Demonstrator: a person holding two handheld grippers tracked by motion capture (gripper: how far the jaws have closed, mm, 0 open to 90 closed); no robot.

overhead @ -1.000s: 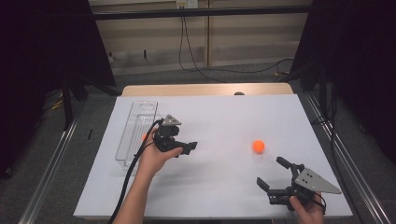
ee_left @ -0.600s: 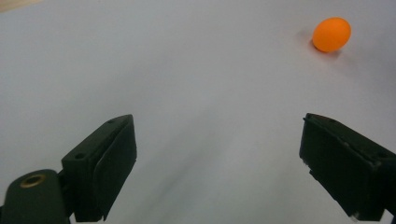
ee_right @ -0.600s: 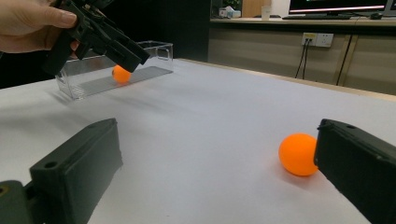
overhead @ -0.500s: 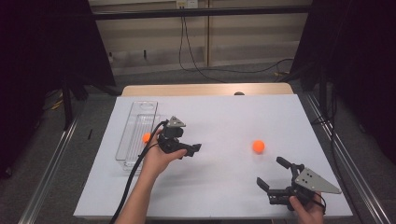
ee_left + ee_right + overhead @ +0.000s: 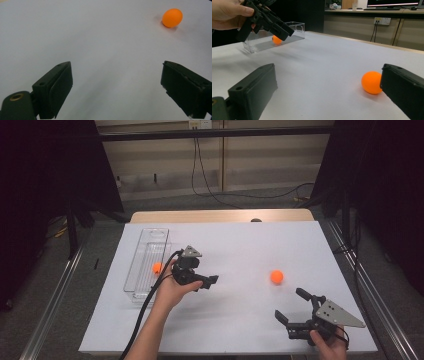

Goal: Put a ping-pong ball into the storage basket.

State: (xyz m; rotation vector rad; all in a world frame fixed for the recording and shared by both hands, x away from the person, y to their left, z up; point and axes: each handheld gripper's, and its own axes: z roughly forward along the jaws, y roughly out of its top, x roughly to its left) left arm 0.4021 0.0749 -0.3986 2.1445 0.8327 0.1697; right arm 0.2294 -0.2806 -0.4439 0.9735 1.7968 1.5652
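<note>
One orange ball (image 5: 276, 276) lies on the white table, right of centre. A second orange ball (image 5: 157, 267) rests inside the clear tray (image 5: 145, 245) at the left. My left gripper (image 5: 209, 282) hovers just right of the tray, pointing toward the loose ball. In the left gripper view its jaws (image 5: 116, 66) stand open with nothing between them, and that ball (image 5: 172, 18) is far ahead. My right gripper (image 5: 291, 306) is near the front right edge, open. In the right gripper view (image 5: 328, 67) the ball (image 5: 372, 82) sits just ahead, beside the right jaw.
The white sheet (image 5: 240, 245) covers the table, with a wooden strip (image 5: 220, 215) along its far edge. In the right gripper view the tray (image 5: 298, 26) holds its ball (image 5: 276, 40), and the left gripper (image 5: 269, 22) hangs in front of it.
The left gripper has drifted slightly right and toward the front, away from the tray, uncovering the ball in it. The right gripper has stayed put.
</note>
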